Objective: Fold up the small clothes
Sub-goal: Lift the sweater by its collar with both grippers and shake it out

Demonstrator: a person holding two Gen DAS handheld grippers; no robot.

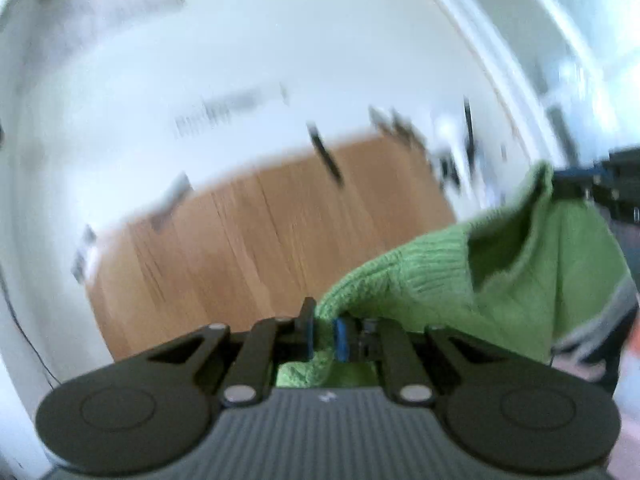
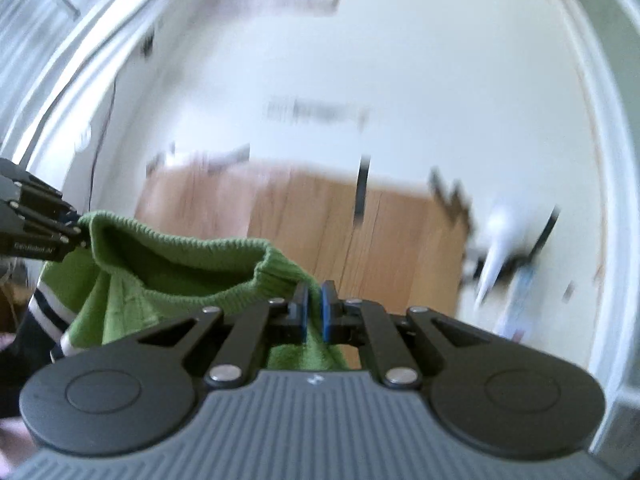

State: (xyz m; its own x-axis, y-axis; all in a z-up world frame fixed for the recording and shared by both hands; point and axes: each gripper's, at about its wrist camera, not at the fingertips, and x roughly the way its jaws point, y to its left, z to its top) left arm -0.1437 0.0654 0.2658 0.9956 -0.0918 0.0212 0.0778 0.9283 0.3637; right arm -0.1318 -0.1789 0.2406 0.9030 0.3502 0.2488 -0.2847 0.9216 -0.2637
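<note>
Sweater (image 1: pixel 440 276) hangs in the air between 2 grippers, above the table (image 1: pixel 248 240); left gripper (image 1: pixel 322 334) is clamped on 1 hem corner; right gripper (image 2: pixel 314 312) on the other; no fold looks made yet, so laying flat and folding remain.

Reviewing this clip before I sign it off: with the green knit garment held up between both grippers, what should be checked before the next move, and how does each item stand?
1. Left gripper shut on the green knit garment: ok.
2. Right gripper shut on the ribbed edge: ok.
3. Garment spans between the grippers, edge slack and sagging: not ok for a crisp fold.
4. Garment clear of the wooden table: ok at the held edge; lower part hidden, cannot tell.
5. Table area below free of items: cannot tell, frames blurred.
</note>
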